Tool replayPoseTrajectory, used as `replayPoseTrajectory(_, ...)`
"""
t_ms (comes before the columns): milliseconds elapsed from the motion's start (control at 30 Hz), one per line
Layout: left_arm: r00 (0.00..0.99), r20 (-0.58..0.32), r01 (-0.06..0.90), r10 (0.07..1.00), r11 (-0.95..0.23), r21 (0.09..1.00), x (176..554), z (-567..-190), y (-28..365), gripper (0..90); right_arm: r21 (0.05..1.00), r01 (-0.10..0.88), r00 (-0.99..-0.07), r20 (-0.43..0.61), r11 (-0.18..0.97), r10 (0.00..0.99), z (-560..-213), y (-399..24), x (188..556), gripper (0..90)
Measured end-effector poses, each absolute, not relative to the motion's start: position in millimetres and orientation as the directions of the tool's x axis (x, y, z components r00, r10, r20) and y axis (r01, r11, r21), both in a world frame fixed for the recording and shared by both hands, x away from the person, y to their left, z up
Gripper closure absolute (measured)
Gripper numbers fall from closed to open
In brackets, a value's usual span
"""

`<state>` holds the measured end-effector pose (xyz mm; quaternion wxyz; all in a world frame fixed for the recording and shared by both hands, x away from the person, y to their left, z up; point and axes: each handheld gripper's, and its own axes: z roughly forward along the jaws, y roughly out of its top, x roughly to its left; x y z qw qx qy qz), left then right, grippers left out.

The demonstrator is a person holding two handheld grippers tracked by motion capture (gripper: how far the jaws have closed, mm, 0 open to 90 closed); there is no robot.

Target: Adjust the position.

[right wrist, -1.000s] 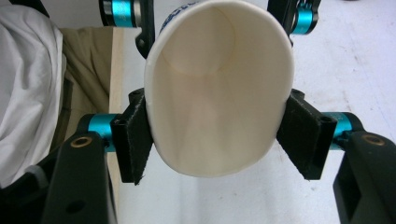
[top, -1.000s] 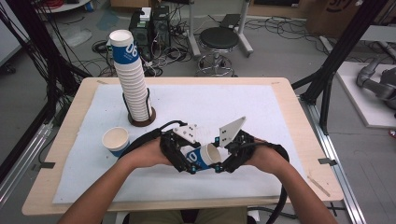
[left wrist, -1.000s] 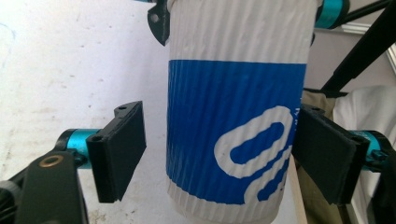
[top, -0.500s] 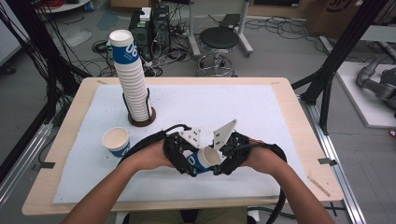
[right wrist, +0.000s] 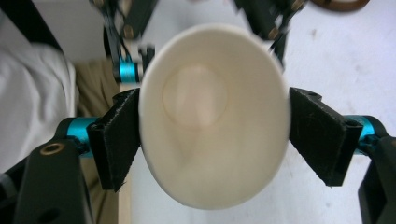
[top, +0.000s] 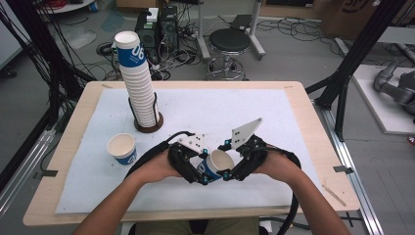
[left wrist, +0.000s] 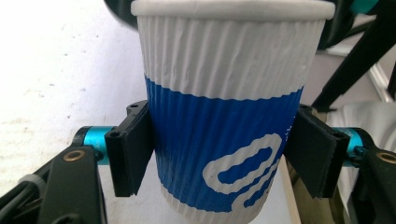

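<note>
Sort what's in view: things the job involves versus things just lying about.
In the job: blue-and-white ribbed paper cup between both tongs, left tongs, right tongs, tall stack of matching cups, single upright cup.

Lying about: black round stool, floor cables.

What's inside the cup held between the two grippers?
The cup looks empty: the right gripper view shows its pale inner wall and bare round bottom. The lowest part of the inside is hidden behind the near rim.

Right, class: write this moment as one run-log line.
object: paper cup | left tongs: gripping blue band, jaws just eased slightly wider | right tongs: around rim, jaws just opening, letting go
</note>
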<state>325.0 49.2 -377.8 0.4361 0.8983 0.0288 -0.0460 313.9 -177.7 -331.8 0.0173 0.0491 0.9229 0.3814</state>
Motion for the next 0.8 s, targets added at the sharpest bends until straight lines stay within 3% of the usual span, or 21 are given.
replayPoseTrajectory(267,0.99,-0.124,0.143,0.07,-0.529,0.837,325.8,-390.2,59.3,27.0,0.836,0.134,-0.983,0.045,0.533,0.176,-322.6,-200.9,315.8,20.7)
replayPoseTrajectory(800,0.978,-0.091,0.148,0.189,-0.314,0.938,327.0,-402.6,81.7,26.0,0.914,0.23,-0.903,0.072,0.335,0.424,-340.8,-250.9,317.0,20.4)
